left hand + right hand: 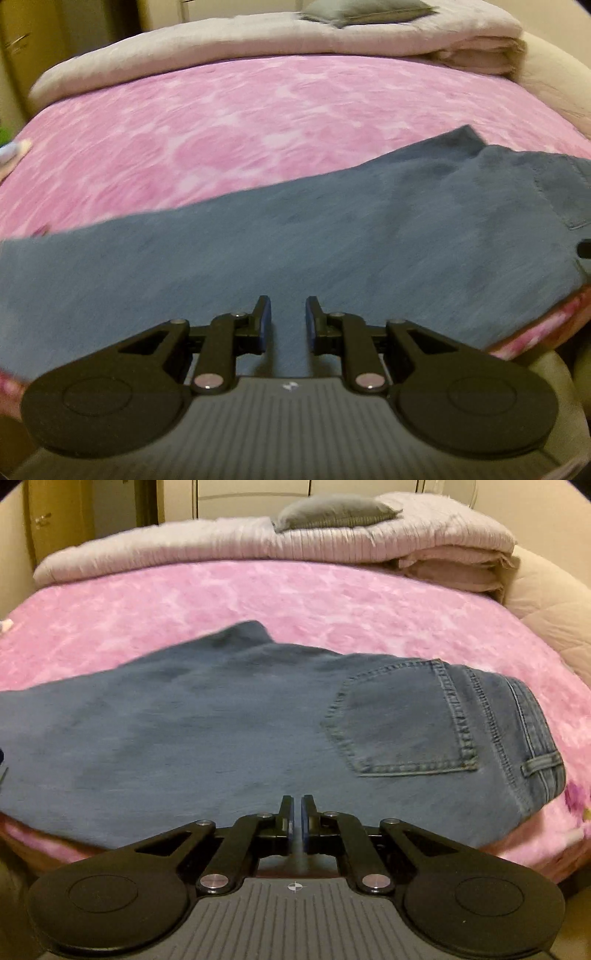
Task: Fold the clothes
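Observation:
A pair of blue jeans (295,240) lies flat across the near side of a pink blanket (221,129), the legs running left. In the right wrist view the jeans (203,731) show a stitched back pocket (399,720) and the waistband at the right end. My left gripper (288,302) hovers over the leg part near the bed's front edge, its jaws a small gap apart with nothing between them. My right gripper (296,801) is over the seat of the jeans, just left of the pocket, with its jaws almost together and empty.
A folded grey quilt (332,542) with a grey pillow (332,513) on it lies along the far side of the bed. A beige padded bed edge (546,598) curves round the right. Wardrobe doors (55,517) stand behind on the left.

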A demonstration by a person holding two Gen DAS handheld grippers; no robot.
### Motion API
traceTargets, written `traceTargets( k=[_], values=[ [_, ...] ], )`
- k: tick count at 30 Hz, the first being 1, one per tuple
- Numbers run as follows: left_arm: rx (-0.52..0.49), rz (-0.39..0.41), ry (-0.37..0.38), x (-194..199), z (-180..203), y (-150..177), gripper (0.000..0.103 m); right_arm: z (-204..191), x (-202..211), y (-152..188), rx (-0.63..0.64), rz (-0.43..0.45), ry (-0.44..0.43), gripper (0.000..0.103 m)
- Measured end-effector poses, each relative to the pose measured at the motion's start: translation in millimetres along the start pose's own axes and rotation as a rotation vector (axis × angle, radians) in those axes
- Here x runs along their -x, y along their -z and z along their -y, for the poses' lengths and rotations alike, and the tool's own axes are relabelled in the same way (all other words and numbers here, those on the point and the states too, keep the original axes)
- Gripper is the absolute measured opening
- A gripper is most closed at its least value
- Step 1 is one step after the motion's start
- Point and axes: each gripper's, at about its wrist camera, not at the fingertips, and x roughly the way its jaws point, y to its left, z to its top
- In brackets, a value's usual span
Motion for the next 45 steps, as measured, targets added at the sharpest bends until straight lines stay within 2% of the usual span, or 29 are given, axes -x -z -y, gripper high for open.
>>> traceTargets(
  k=[7,10,12,15,17,18,19,21,22,23,26,27,28,31,33,35,38,40,41,43,44,45],
  values=[
    [-0.139,-0.021,0.151,-52,44,-68,0.019,51,-25,-24,-0.032,0.004,0.012,0.005],
    [-0.173,-0.016,0.274,-76,64,-105,0.024,73,-35,-40,-0.054,0.017,0.022,0.005],
    [-0.192,-0.012,0.347,-90,76,-128,0.025,96,-36,-50,-0.104,0.043,0.013,0.005],
    [-0.221,-0.005,0.417,-112,99,-158,0.028,133,-33,-62,-0.196,0.092,-0.005,0.006],
    [-0.238,-0.007,0.446,-126,113,-173,0.029,160,-26,-67,-0.270,0.134,0.011,0.015],
    [-0.244,-0.010,0.456,-134,120,-179,0.029,174,-21,-69,-0.306,0.159,0.026,0.028],
    [-0.250,-0.013,0.464,-140,127,-184,0.029,187,-16,-71,-0.337,0.187,0.042,0.046],
    [-0.251,-0.025,0.484,-155,139,-193,0.029,211,-12,-74,-0.387,0.221,0.066,0.061],
    [-0.246,-0.036,0.494,-161,143,-195,0.028,221,-14,-75,-0.406,0.221,0.067,0.062],
    [-0.238,-0.049,0.503,-167,146,-197,0.027,230,-19,-76,-0.420,0.206,0.056,0.062],
    [-0.201,-0.069,0.550,-178,150,-198,0.007,247,-34,-76,-0.461,0.173,-0.014,0.062],
    [-0.180,-0.064,0.558,-179,148,-199,0.003,250,-38,-75,-0.474,0.166,-0.052,0.048],
    [-0.158,-0.059,0.563,-179,144,-199,0.000,251,-41,-73,-0.475,0.169,-0.073,0.017],
    [-0.047,-0.014,0.598,-178,123,-200,0.000,246,-37,-65,-0.441,0.217,-0.068,0.015],
    [-0.018,0.012,0.605,-178,117,-199,0.002,248,-34,-55,-0.459,0.249,-0.046,0.014],
    [-0.088,0.032,0.563,-181,127,-194,0.002,248,-41,-48,-0.475,0.249,-0.023,0.014],
    [-0.178,0.051,0.491,-197,144,-183,0.002,237,-65,-48,-0.419,0.196,0.056,0.014],
    [-0.197,0.084,0.439,-197,148,-181,0.003,233,-74,-51,-0.428,0.174,0.094,0.015],
    [-0.218,0.109,0.387,-194,149,-181,0.001,232,-74,-53,-0.435,0.165,0.107,0.016],
    [-0.315,0.176,0.152,-187,153,-182,0.000,232,-70,-54,-0.437,0.153,0.120,0.023],
    [-0.352,0.184,0.080,-185,150,-183,0.000,233,-67,-54,-0.437,0.148,0.124,0.026],
    [-0.343,0.170,0.088,-178,140,-186,0.000,234,-63,-54,-0.442,0.148,0.130,0.034]
  ],
)
